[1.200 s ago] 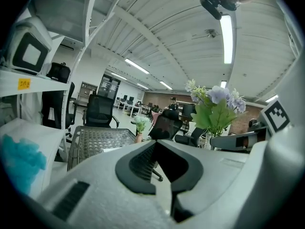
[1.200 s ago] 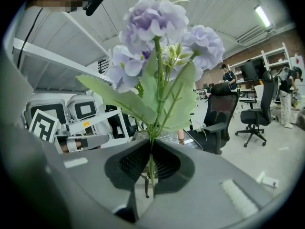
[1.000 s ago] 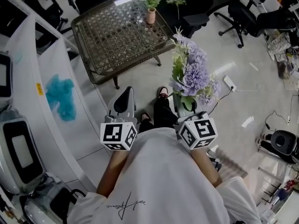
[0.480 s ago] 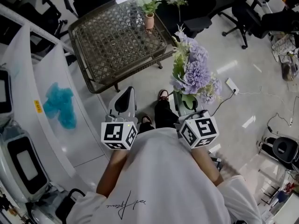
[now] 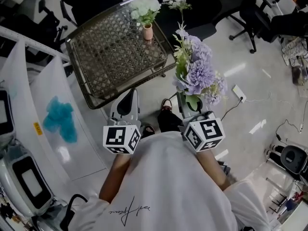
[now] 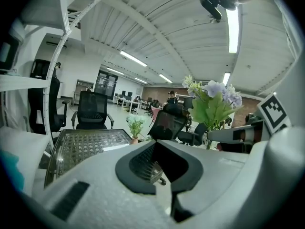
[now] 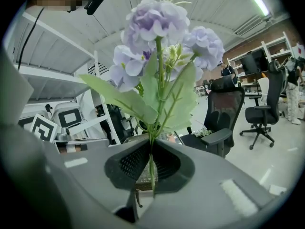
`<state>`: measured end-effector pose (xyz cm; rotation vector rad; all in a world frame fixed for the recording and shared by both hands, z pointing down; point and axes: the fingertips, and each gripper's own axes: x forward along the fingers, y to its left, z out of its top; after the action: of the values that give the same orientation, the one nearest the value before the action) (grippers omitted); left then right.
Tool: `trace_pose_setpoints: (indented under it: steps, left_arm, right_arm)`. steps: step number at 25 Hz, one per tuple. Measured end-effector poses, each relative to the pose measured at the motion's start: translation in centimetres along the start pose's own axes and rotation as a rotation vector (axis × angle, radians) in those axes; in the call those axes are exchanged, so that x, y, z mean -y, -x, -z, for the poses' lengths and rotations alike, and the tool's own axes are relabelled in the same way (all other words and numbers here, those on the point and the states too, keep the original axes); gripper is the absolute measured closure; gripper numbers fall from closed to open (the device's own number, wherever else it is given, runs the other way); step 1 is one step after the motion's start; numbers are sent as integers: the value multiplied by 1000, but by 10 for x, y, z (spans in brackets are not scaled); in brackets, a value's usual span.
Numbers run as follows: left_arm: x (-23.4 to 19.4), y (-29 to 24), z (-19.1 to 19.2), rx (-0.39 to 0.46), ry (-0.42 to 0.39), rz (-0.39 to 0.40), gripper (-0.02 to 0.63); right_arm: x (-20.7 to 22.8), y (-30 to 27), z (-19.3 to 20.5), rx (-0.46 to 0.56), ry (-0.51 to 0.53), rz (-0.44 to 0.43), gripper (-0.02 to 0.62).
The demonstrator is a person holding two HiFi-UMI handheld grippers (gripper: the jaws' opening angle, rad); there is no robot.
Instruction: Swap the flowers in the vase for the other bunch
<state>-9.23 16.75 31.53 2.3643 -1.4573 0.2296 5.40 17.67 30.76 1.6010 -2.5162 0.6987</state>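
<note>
Right claw (image 7: pixel 151 168): jaws nearly together, clamped on the thin green stem of the purple artificial flower bunch (image 7: pixel 157 27). The grip is low on the stem, so the blooms and big leaves stand upright above the jaws, probably to keep the heads uncrushed and the stem end free to drop into a vase. In the head view the bunch (image 5: pixel 197 73) rises from the right claw (image 5: pixel 190 110) over the floor, beside the near right corner of the worktop and not over the vase.

Left claw (image 6: pixel 159 163): jaws fully together, nothing between them. It is held level next to the right one (image 5: pixel 126 105), likely kept free to pull the old flowers out.

Further out is the brown woven wicker worktop (image 5: pixel 110 57). Near its far edge is the small terracotta vase (image 5: pixel 147 32) with the white-green flowers (image 5: pixel 143 11) in it, so by my read 0 of the swap is done at the vase. The left gripper view shows that vase (image 6: pixel 135 140) ahead, well apart from both claws.

Writing: each marker cube (image 5: pixel 204 135) carries black-and-white square codes, no words. There is a cursive scrawl on the white T-shirt (image 5: pixel 129 211), not legible. A yellow label (image 5: pixel 37 127) on the white panel at left is too small to read. No brands seen.
</note>
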Motion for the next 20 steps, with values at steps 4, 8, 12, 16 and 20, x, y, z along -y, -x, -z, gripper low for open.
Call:
trace_pose_setpoints:
  steps: [4, 8, 12, 16, 20]
  left_arm:
    - [6, -25, -3, 5, -5, 5, 609]
    - [15, -48, -15, 11, -2, -17, 609]
    - [15, -63, -20, 34, -4, -40, 609]
    - [20, -71, -20, 49, -13, -52, 609]
    - [25, -74, -19, 57, -21, -62, 609]
  right_arm:
    - [19, -11, -8, 8, 4, -7, 565]
    - [41, -19, -25, 4, 9, -27, 565]
    - [54, -27, -33, 19, 22, -53, 565]
    - [62, -32, -35, 31, 24, -78, 563]
    - [66, -34, -37, 44, 22, -101, 563]
